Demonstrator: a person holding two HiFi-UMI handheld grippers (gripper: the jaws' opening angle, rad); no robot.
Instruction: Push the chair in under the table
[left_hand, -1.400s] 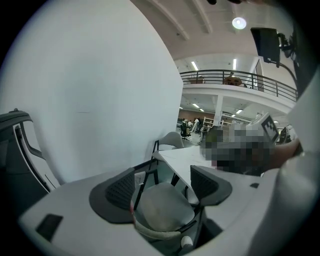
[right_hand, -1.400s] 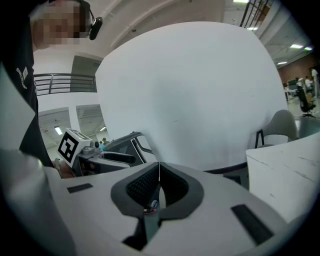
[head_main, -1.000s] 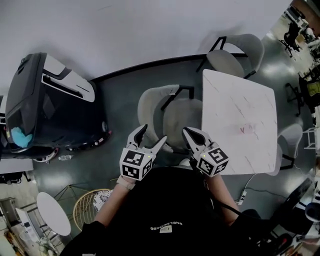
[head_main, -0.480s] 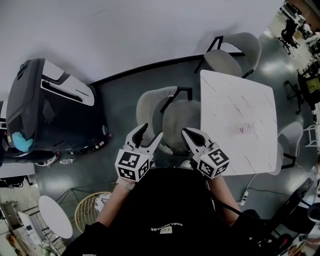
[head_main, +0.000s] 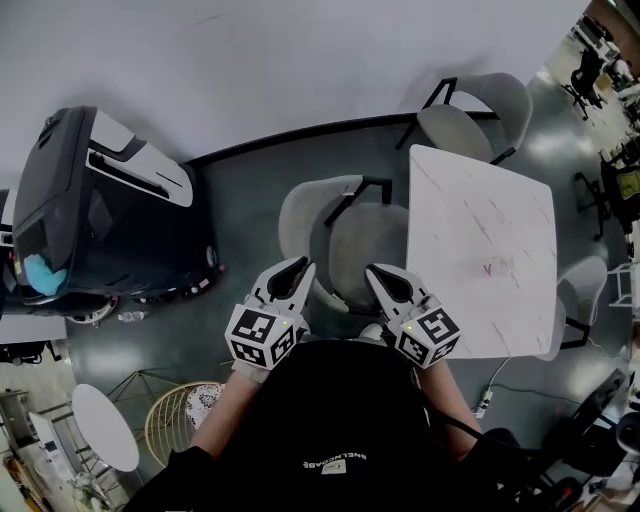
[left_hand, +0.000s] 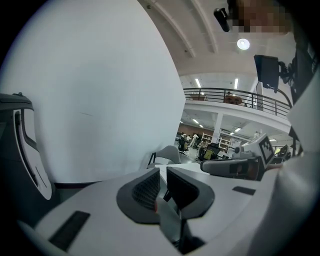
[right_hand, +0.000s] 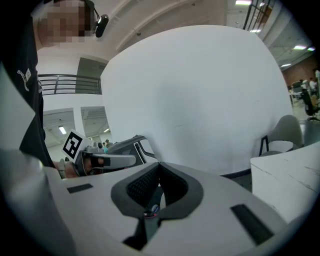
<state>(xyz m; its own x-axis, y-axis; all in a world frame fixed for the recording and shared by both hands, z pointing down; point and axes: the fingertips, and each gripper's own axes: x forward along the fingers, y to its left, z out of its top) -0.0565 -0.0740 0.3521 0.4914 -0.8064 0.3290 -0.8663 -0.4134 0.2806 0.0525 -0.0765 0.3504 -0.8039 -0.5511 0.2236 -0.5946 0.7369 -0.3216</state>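
- A bulky black machine with white panels (head_main: 90, 210) stands at the far left on the grey floor, well apart from the chair.
- The left gripper (head_main: 301, 266) reaches over the near rim of the chair's back. Its jaws have just been closing and now stand almost together. A thin slit is left between the pads, and nothing is pinched in it.
- The pale grey shell chair with black legs (head_main: 360, 245) is pulled out at the worktop's left side. Its back faces left and its seat front is just at the worktop's edge.
- The right gripper (head_main: 372, 270) points at the seat's near edge. Its jaws are pressed together on nothing.
- The square white marble-patterned worktop (head_main: 480, 250) is bare.
- A second grey chair (head_main: 470, 115) stands at its far side and a third (head_main: 585, 290) at its right.
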